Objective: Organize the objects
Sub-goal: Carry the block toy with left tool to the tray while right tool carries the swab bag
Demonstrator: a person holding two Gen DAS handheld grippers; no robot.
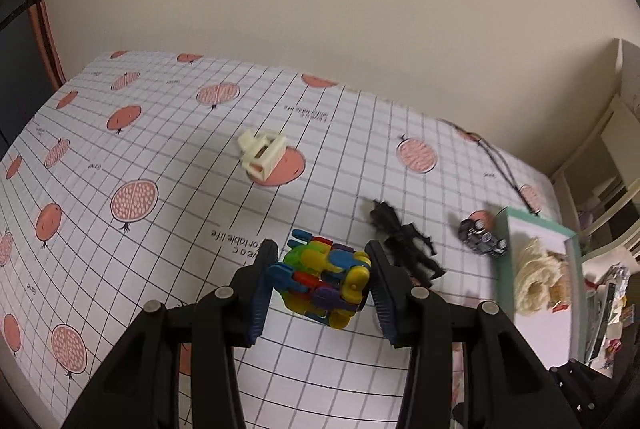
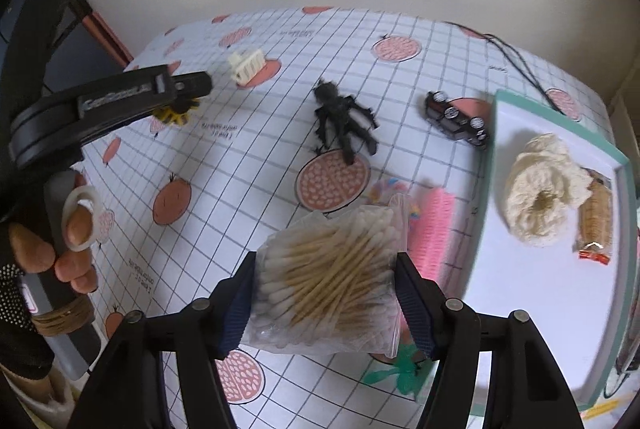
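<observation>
Swabs [image 2: 328,281] clamped in right claw [image 2: 326,293] could slide in their slick bag; left claw [image 1: 320,285] pinches puzzle [image 1: 324,283] loosely.

My right tongs [image 2: 325,297] are clamped on a clear bag of cotton swabs [image 2: 328,285], both pads pressed into its sides. Beyond it on the bench [image 2: 240,165] I see a black furry spider toy [image 2: 344,121], with a dark toy car [image 2: 456,119] off to its right, just beside the teal-rimmed tray [image 2: 618,165]. In the tray lie a cream fluffy bundle [image 2: 540,189] and a wrapped snack [image 2: 596,219]. A pink comb [image 2: 434,229] lies behind the bag. Far back rests a cream clip [image 2: 247,65]. At left, a hand [image 2: 60,241] grips the left tongs [image 2: 180,107].
</observation>
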